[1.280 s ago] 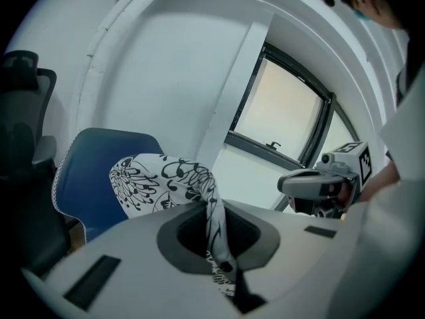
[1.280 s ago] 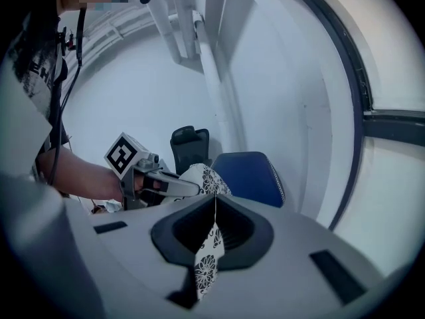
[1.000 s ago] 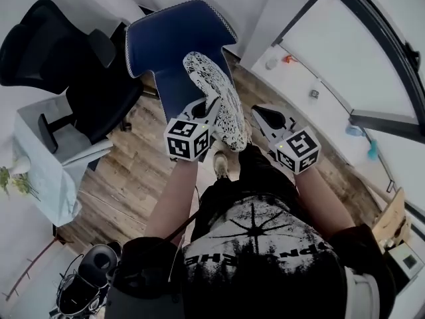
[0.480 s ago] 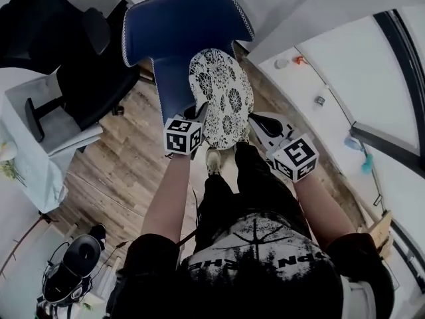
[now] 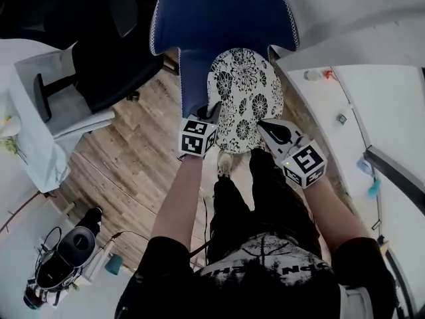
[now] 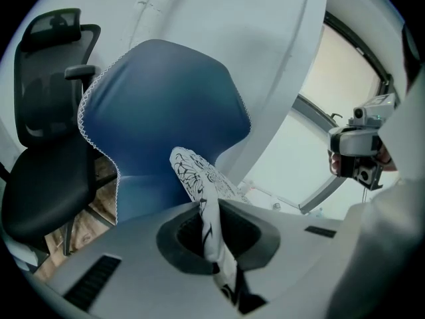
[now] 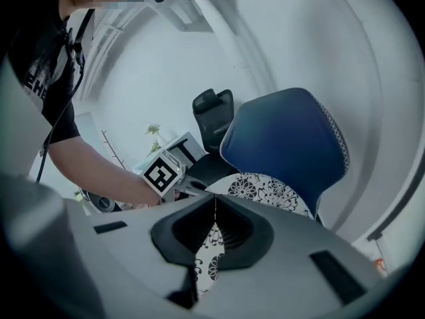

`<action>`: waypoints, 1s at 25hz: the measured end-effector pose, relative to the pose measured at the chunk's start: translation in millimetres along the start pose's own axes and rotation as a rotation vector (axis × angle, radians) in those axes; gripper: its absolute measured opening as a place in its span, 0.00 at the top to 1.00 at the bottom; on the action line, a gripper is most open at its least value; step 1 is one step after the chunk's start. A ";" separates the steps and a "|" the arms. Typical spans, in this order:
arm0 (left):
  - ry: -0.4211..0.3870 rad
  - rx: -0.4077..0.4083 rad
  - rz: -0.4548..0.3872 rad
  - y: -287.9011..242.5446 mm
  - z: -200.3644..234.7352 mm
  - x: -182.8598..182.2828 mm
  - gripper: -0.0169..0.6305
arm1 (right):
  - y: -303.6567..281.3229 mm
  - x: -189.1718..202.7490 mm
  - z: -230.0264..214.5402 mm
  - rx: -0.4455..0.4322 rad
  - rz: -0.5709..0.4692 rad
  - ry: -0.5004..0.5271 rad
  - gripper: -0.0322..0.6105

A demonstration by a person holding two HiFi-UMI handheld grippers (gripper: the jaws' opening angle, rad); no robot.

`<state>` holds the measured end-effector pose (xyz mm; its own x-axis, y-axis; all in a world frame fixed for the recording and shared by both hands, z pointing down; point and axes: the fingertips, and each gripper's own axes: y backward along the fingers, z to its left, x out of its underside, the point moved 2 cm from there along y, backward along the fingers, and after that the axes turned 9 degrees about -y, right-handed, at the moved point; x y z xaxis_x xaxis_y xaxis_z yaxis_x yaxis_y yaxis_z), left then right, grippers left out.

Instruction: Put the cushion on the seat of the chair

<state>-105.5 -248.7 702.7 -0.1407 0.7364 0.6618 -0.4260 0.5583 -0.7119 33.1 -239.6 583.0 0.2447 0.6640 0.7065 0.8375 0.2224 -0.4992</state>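
Observation:
A round white cushion (image 5: 246, 92) with a black flower print hangs flat over the seat of the blue chair (image 5: 219, 18), close in front of its backrest. My left gripper (image 5: 214, 109) is shut on the cushion's near left edge. My right gripper (image 5: 260, 123) is shut on its near right edge. In the left gripper view the cushion (image 6: 199, 178) rises edge-on out of the closed jaws, with the blue chair (image 6: 166, 105) behind. In the right gripper view the printed fabric (image 7: 265, 191) runs from the closed jaws toward the chair (image 7: 285, 138). Whether the cushion touches the seat is hidden.
A black office chair (image 5: 99, 45) stands left of the blue one, beside a white table (image 5: 40, 131). A white wall and window frame (image 5: 392, 171) run along the right. The person's legs and a shoe (image 5: 224, 165) are on the wooden floor below the cushion. A black round appliance (image 5: 66, 264) sits at lower left.
Both grippers have come down and forward with the cushion. It has swung from tilted on edge to lying flatter over the blue seat.

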 end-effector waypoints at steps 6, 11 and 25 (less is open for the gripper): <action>0.023 -0.074 0.013 2.2 42.5 25.8 0.94 | -38.8 16.9 7.1 -0.065 0.043 0.015 0.92; 0.072 -0.163 0.021 9.3 84.7 55.7 0.94 | -54.3 14.6 6.1 -0.087 0.048 0.016 0.92; 0.194 -0.261 0.111 -12.9 119.8 122.4 0.94 | -62.1 49.5 -1.1 -0.142 0.123 0.009 0.92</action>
<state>-224.3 -211.6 821.1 0.0095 0.8429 0.5380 -0.1713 0.5314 -0.8296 -6.3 -221.4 649.5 0.3538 0.6734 0.6491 0.8611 0.0365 -0.5072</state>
